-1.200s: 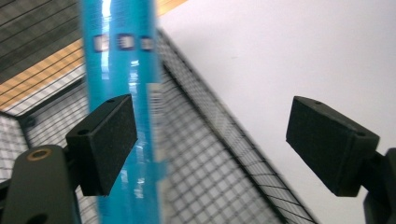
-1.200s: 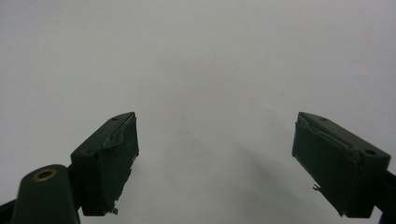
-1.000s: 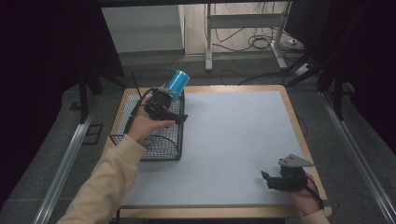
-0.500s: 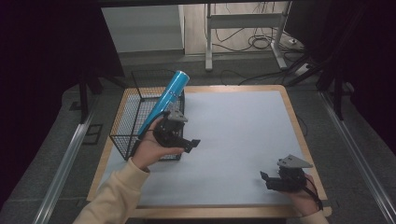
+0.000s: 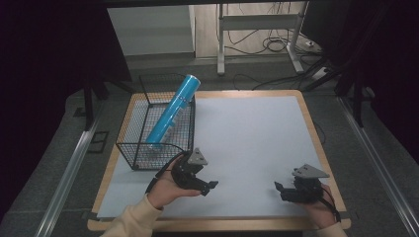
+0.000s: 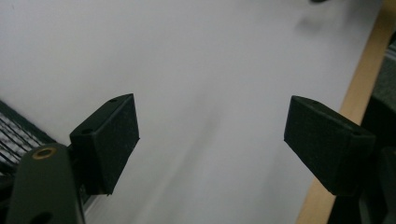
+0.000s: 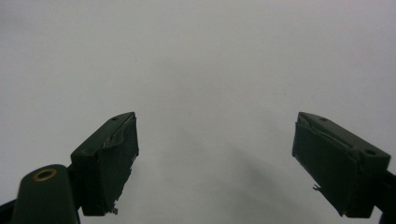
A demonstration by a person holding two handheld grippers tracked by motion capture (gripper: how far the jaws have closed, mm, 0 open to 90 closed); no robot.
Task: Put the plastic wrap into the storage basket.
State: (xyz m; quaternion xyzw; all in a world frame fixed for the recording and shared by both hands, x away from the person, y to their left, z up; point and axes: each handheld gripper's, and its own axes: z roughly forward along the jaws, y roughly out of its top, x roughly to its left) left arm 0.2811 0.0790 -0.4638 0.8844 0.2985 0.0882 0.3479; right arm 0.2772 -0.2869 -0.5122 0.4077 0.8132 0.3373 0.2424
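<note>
A long blue tube (image 5: 170, 111) leans in a black wire basket (image 5: 129, 148) at the table's left, its top end resting over the far rim. My left gripper (image 5: 208, 187) hovers low over the white mat just in front of the basket's near right corner, apart from the tube. Its jaws have just been closing a little, but they stand wide with nothing between them (image 6: 212, 140). My right gripper (image 5: 279, 190) rests near the front right of the mat, open and empty (image 7: 215, 158).
The white mat (image 5: 247, 138) covers most of the wooden table, whose bare edge (image 6: 359, 88) lies to the right in the left gripper view. The basket's mesh (image 6: 14, 126) sits at that view's lower left. Black curtains and metal rails flank the table.
My left gripper has drawn back from the tube in the basket, moving down and toward the near edge. The tube has tipped over to lean on the far rim. The right gripper stayed still.
</note>
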